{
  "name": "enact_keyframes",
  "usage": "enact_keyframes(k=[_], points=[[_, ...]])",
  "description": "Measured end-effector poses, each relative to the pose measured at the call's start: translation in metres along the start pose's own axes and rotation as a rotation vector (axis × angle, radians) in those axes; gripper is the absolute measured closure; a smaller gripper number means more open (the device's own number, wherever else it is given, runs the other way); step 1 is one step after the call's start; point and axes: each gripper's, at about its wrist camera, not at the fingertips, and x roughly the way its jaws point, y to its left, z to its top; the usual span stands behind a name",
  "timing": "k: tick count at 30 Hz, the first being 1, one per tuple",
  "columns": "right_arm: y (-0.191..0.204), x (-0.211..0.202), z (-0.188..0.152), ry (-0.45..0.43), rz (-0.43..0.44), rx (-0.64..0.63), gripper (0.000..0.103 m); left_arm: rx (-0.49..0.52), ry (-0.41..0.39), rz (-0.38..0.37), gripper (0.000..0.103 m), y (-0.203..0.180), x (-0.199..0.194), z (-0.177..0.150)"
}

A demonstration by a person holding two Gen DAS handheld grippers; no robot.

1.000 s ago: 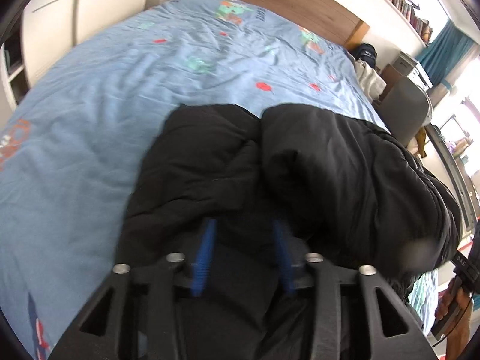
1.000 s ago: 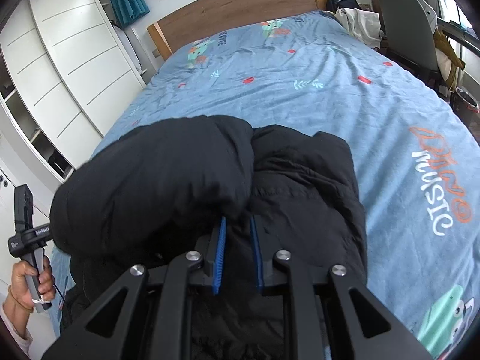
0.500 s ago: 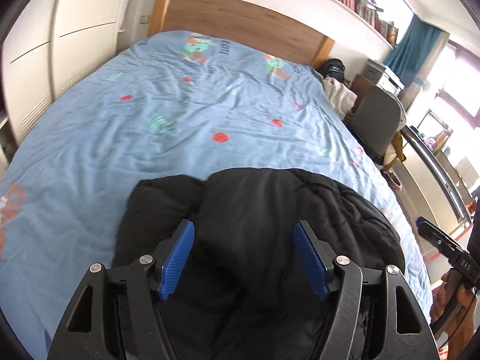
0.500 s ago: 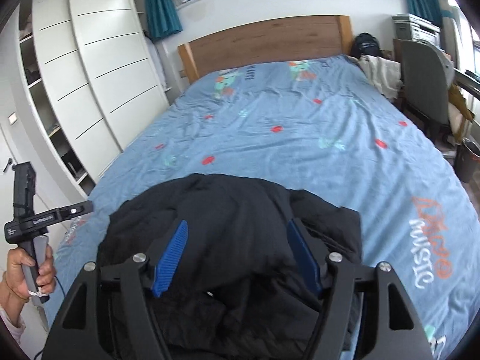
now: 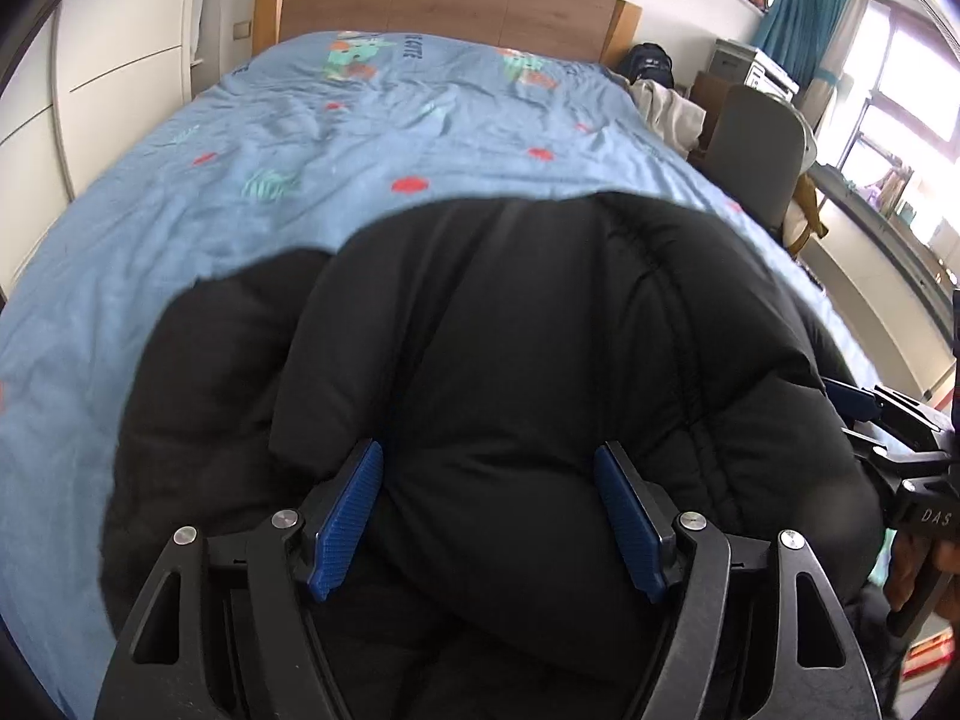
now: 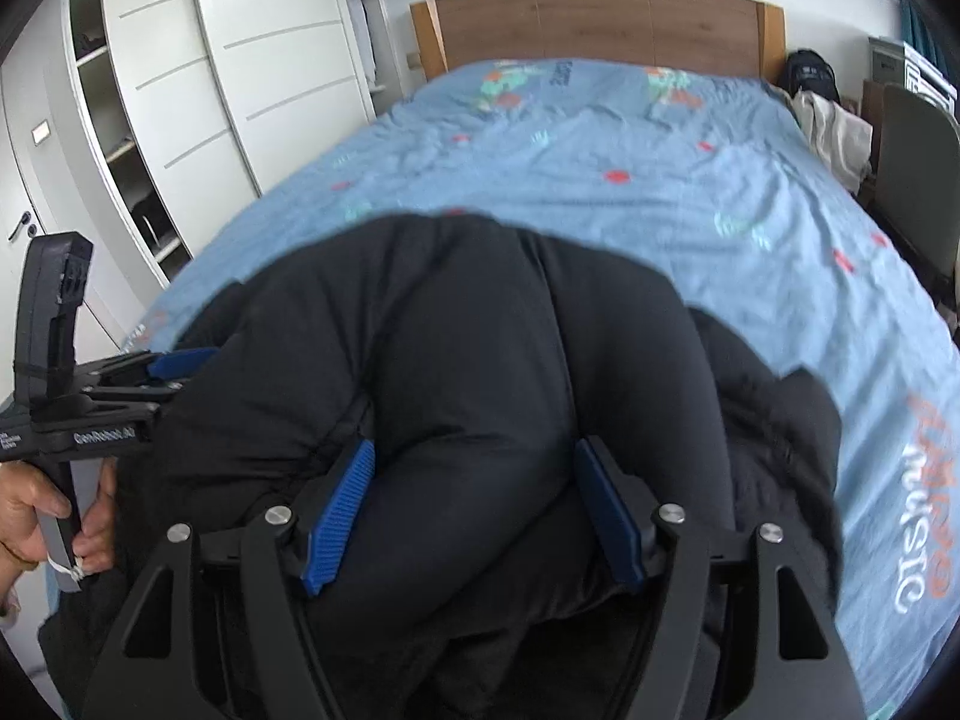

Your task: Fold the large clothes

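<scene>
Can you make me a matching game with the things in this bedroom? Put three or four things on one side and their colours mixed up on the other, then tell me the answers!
Things:
1. puffy quilted jacket lying on the bed
2. printed cotton bedsheet
3. wooden headboard at the far end of the bed
4. ribbed pads on the gripper fingers

Colours:
A. light blue with red dots
B. dark blue
C. black
D. brown

Right pairs: 1-C, 2-A, 3-D, 4-B
</scene>
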Motion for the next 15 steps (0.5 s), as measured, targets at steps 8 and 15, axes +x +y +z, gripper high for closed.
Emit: enact_keyframes(k=[8, 15], points=[[0.0, 0.01, -0.021, 0.03, -0.038, -0.016, 0.035, 0.036, 0.041, 0.047, 0.031, -0.004, 0.007, -0.01], [0.003, -0.006, -0.034, 0.081, -0.083, 0.008, 0.035, -0.038, 0.107, 0.043, 0.024, 0.007, -0.004, -0.022]])
